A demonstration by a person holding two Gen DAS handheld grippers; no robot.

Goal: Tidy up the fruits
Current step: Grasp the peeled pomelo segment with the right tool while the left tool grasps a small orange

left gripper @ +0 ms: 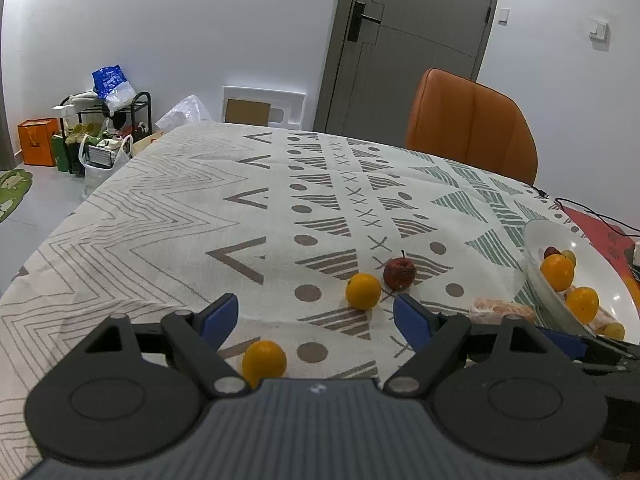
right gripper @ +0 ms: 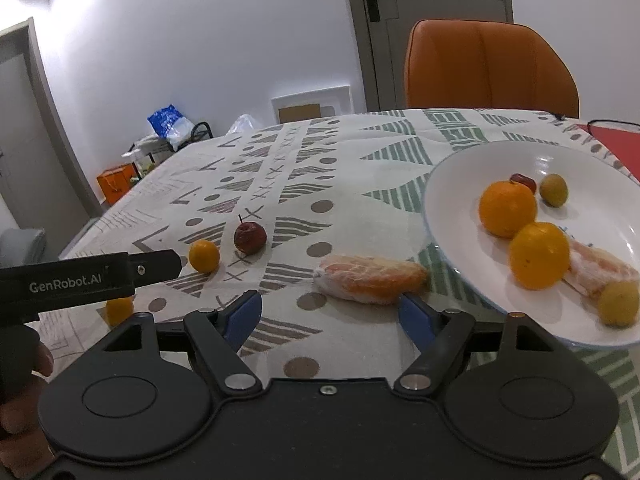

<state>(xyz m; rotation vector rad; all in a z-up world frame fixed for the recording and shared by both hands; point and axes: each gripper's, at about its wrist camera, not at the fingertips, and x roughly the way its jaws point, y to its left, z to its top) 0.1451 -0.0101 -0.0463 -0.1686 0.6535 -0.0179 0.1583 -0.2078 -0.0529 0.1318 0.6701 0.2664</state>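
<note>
On the patterned tablecloth lie two small oranges [left gripper: 363, 291] [left gripper: 264, 362], a wrinkled red apple [left gripper: 399, 273] and a peeled orange piece [right gripper: 370, 280]. A white plate [right gripper: 440, 184] at the right holds two oranges [right gripper: 508, 208] [right gripper: 539, 255], small yellow-green fruits [right gripper: 554, 189], a small red fruit and another peeled piece. My left gripper [left gripper: 318, 316] is open, with the nearer orange low between its fingers, untouched. My right gripper [right gripper: 329, 318] is open just short of the peeled piece, nothing between its pads.
An orange chair [right gripper: 492, 68] stands at the table's far side before a grey door [left gripper: 416, 40]. A red mat [right gripper: 616, 140] and a black cable lie beyond the plate. Bags and a shoe rack [left gripper: 104, 128] sit on the floor at the left.
</note>
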